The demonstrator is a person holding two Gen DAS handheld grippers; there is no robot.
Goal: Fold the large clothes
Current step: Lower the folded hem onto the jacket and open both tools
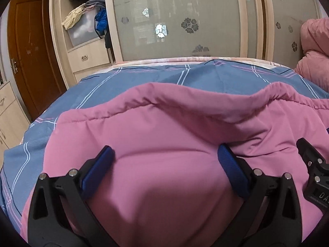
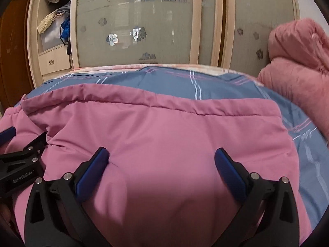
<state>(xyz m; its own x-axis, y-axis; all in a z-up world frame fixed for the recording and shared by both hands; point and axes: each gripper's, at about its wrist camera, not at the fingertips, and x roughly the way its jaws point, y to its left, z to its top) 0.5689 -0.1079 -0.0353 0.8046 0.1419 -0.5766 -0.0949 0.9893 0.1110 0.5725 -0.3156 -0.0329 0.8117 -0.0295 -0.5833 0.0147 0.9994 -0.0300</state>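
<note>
Pink padded garment [image 1: 174, 127]: spread on the blue plaid bed cover [image 1: 144, 76]. Left gripper [image 1: 165, 156] and right gripper [image 2: 161, 155]: jaws spread wide over it, nothing clamped.

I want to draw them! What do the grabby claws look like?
Both the left claw and the right claw have black plastic arms with silver bolts and flat blue fingertips. White letters on the left one read "GenRobot.AI".
</note>
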